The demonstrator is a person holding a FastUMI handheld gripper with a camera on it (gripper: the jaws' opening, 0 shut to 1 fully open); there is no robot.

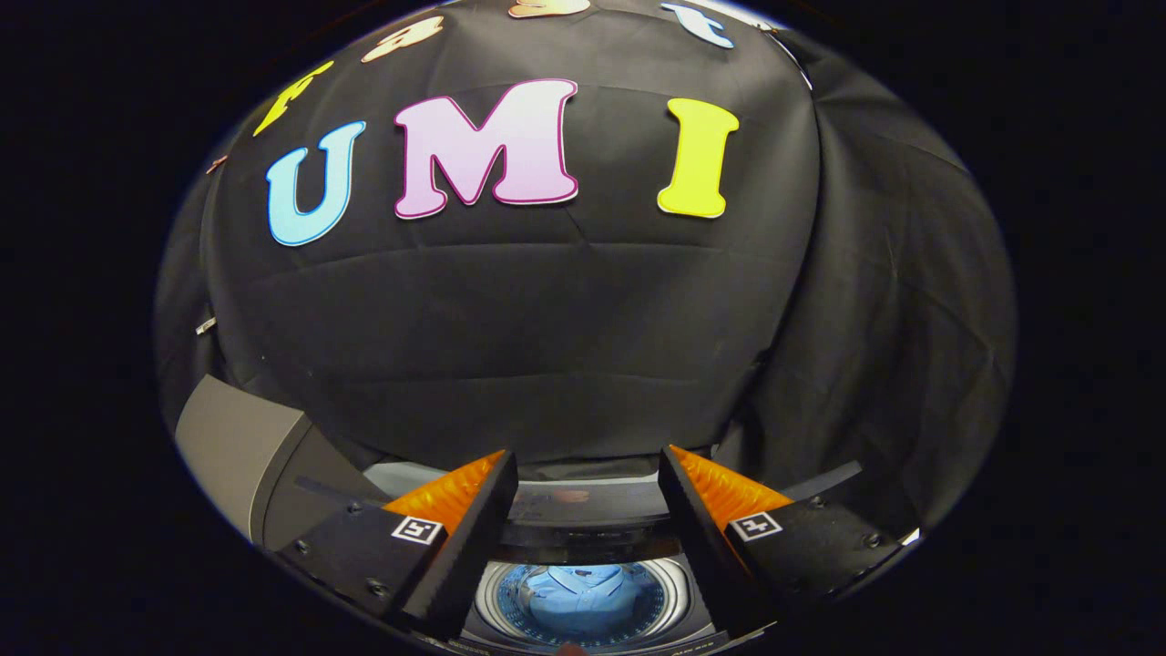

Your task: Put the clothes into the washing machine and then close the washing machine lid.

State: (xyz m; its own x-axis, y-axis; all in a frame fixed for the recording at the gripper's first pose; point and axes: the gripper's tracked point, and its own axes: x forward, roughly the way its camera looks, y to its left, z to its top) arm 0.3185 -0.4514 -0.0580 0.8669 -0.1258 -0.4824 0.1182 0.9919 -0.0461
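Gripper view looks down past two fingers [588,474] spread wide apart with nothing between them. One washing machine [583,547] sits below and just ahead of the fingers, its round drum [583,606] open to view. One light blue garment [583,592], a collared shirt by the look of it, lies inside the drum, seen in the gap between the fingers. One lid [583,501] stands raised at the machine's far side, behind the drum, a dark panel with a glossy face. One grey slab-like part [232,446] rises to the left of the machine; what it is cannot be told. Beyond the machine hangs black cloth [565,346], the booth's wall.
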